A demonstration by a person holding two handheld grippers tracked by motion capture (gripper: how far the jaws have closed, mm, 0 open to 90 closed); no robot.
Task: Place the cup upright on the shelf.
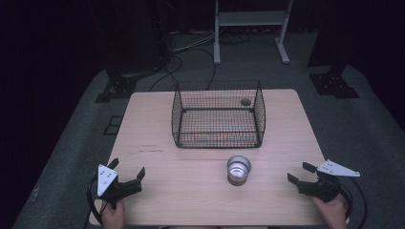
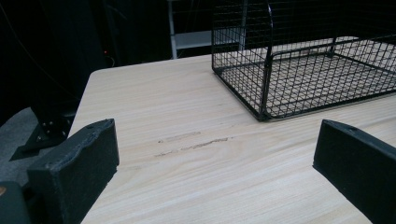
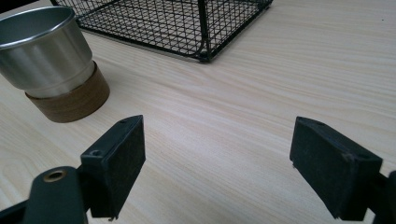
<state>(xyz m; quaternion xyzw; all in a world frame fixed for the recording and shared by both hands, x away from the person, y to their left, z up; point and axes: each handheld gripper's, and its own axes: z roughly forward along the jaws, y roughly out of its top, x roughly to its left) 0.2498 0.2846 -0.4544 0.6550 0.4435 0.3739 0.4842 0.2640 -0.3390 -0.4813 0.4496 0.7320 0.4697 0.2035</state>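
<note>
**Cup waits between 2 open grippers**

Metal cup [image 1: 239,168] stands upright on the wooden table [image 1: 157,191], just in front of the wire basket [image 1: 218,114]; I cannot tell what is inside the cup. Basket holds 1 small round object [image 1: 245,101] at its far right. Left gripper [image 1: 127,172] and right gripper [image 1: 301,172] rest near the table's front corners, jaws spread wide, holding nothing.

A dim, nearly black room. A light wood counter [image 1: 153,124] stands on a grey carpeted floor [image 1: 363,124]. Behind the counter, black cables [image 1: 191,52] trail across the floor towards a pale metal frame stand [image 1: 250,21]. Dark equipment bases [image 1: 334,83] sit on the floor beyond the counter's two far corners.
</note>
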